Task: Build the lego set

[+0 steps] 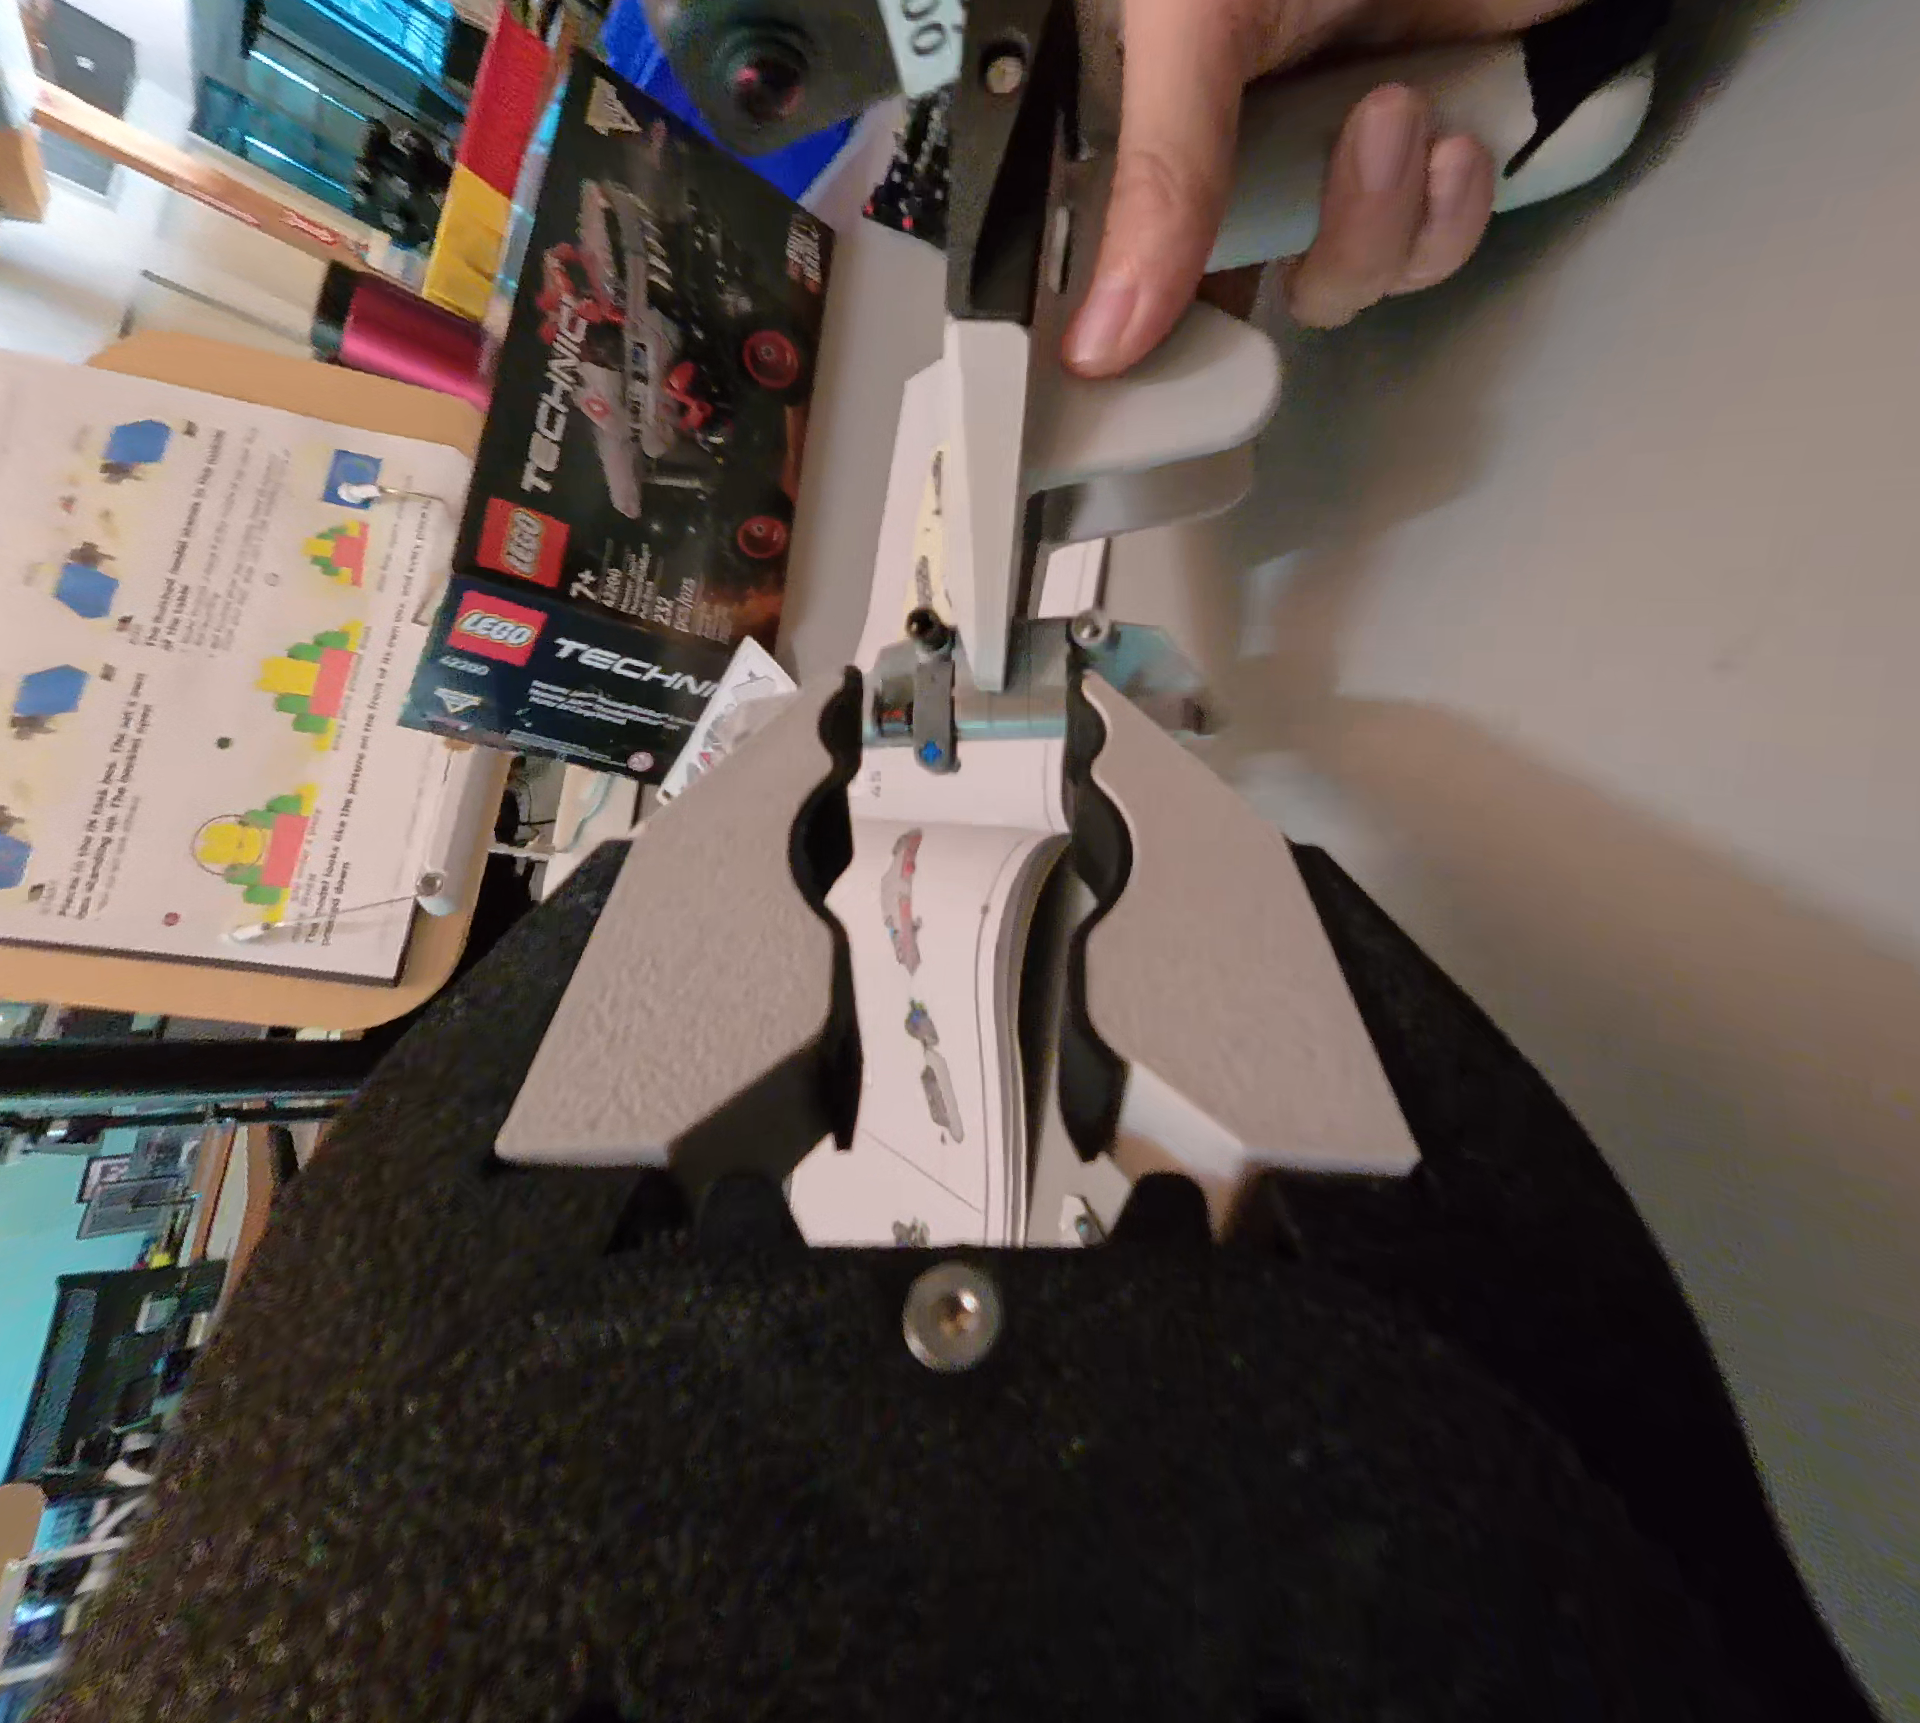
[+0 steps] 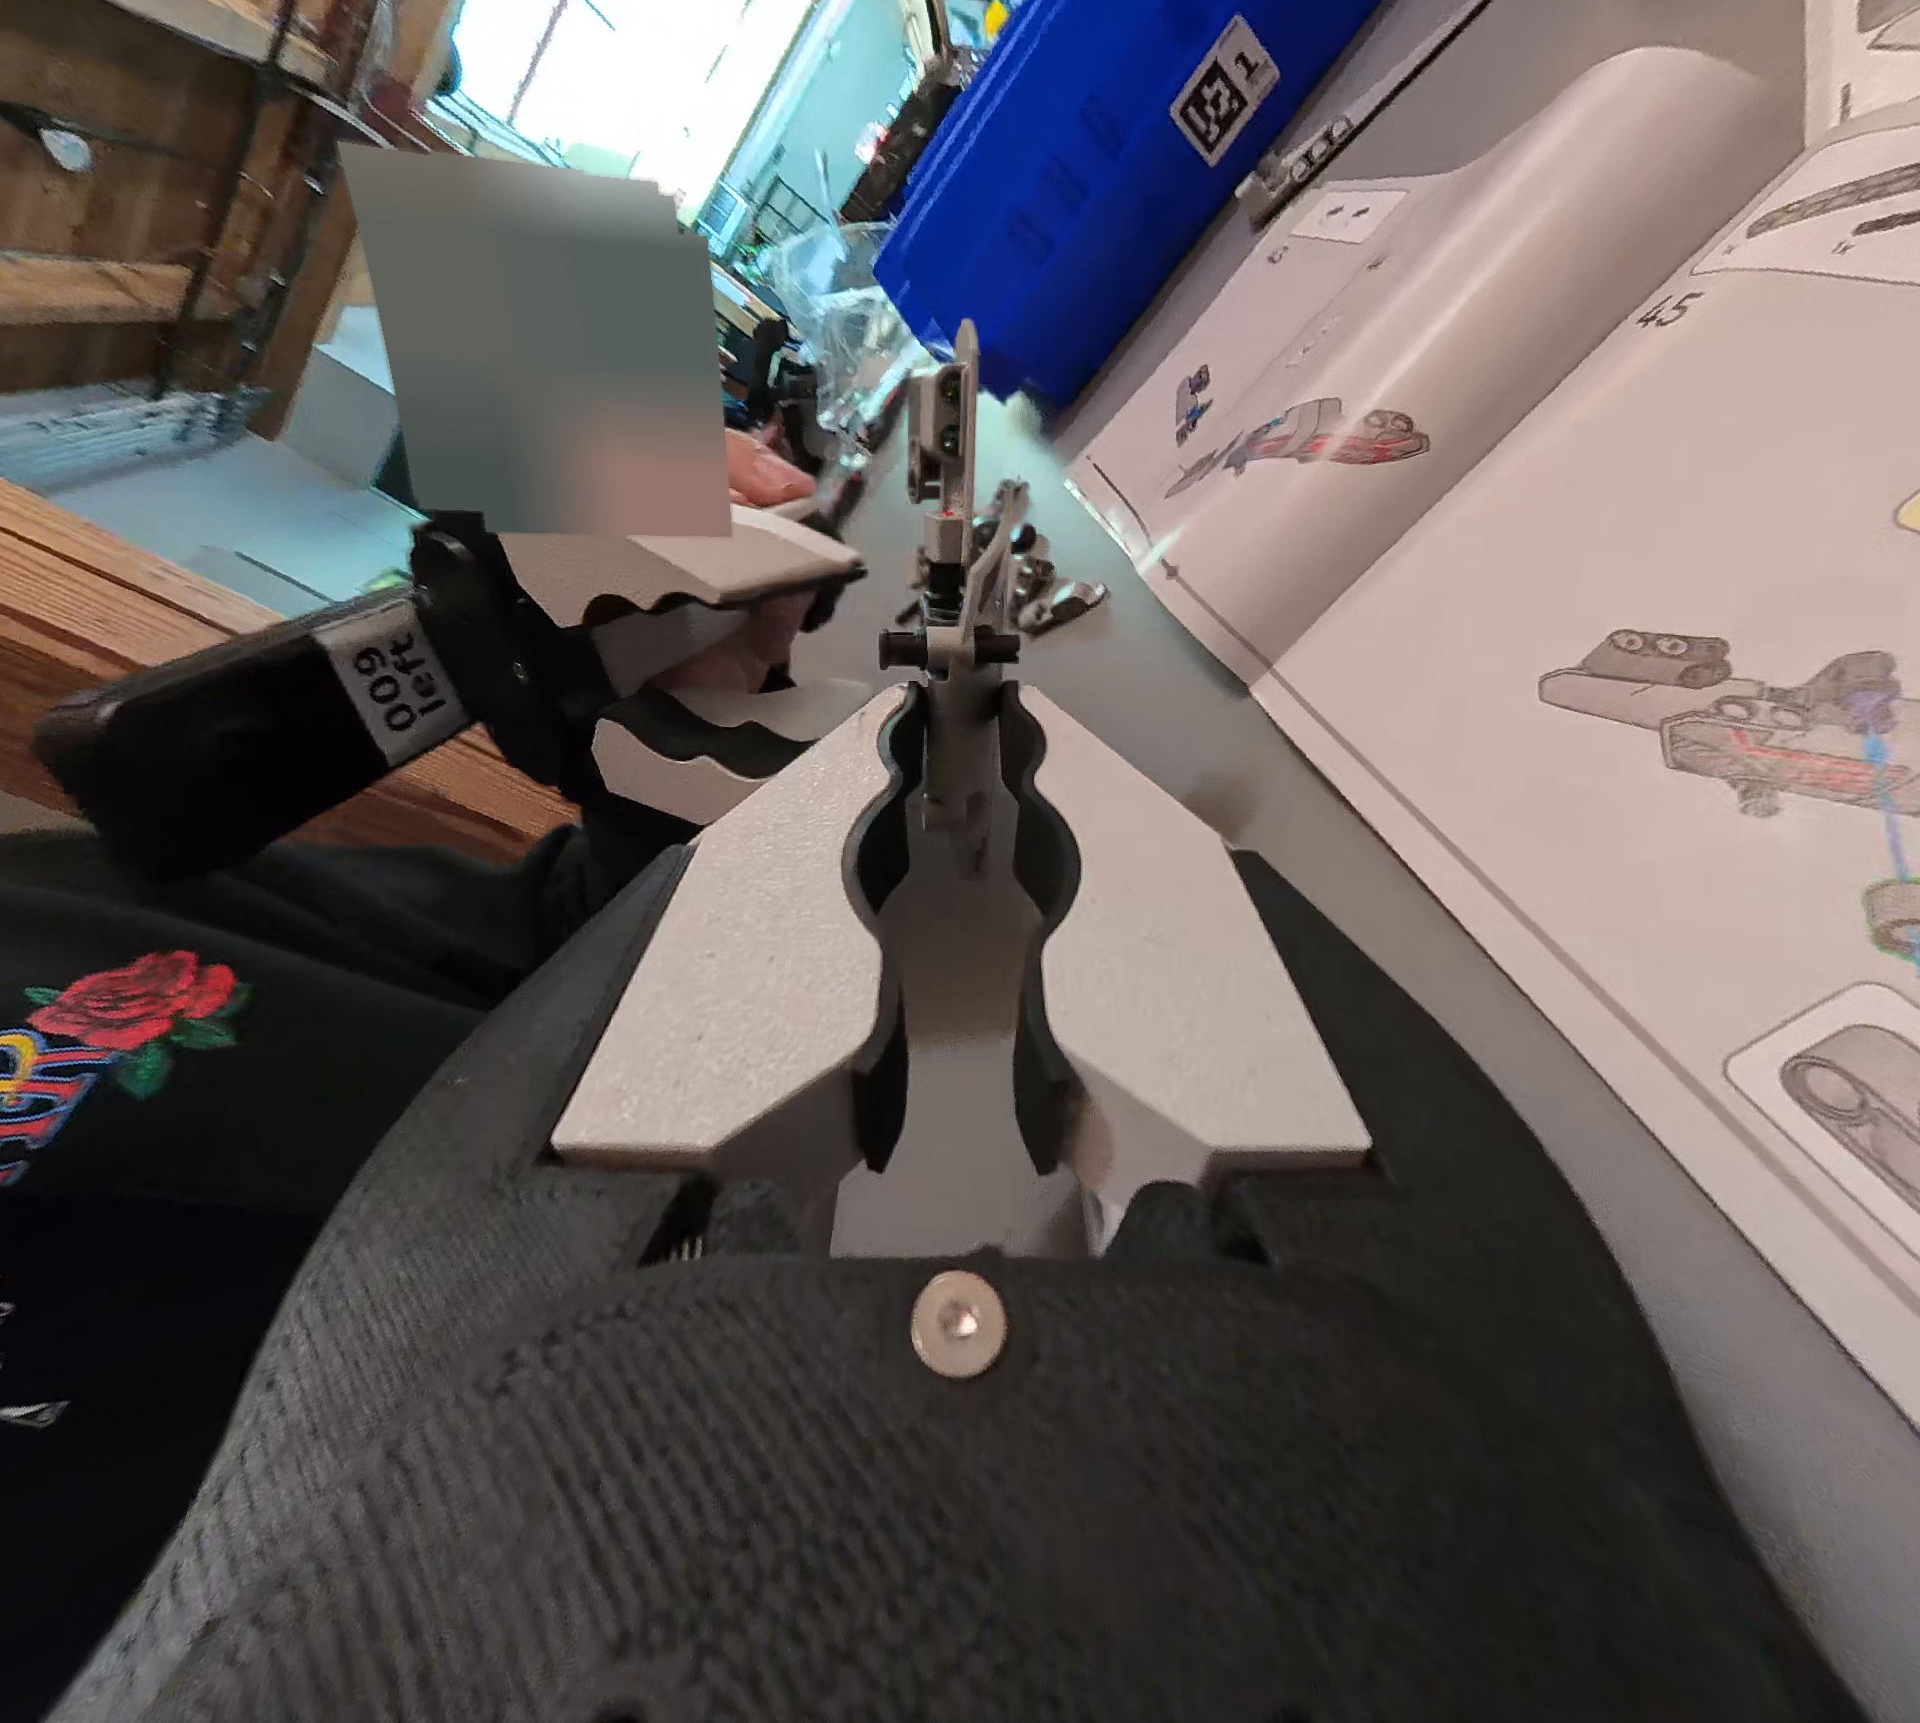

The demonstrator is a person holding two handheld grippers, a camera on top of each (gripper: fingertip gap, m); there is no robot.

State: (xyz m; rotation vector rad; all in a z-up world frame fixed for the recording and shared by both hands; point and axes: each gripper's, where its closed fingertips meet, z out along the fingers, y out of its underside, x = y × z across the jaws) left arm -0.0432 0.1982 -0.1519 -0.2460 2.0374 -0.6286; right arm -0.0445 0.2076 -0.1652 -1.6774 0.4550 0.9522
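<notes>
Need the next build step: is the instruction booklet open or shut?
Open. The instruction booklet lies spread flat on the table, printed step pages facing up beside the right gripper.

bin [image 2: 1049,198]: blue
lego box [image 1: 623,468]: black, red logo
sweater [image 2: 125,1102]: black, red rose
lego piece [image 2: 951,634]: grey
table [image 1: 1610,530]: grey

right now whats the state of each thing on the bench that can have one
right tool: shut on the grey lego assembly, held above the table
left tool: open, holding nothing, beside the assembly
instruction booklet: lying open on the table
lego box: propped up at the back; open or sealed not visible
blue bin: standing behind the booklet
</notes>
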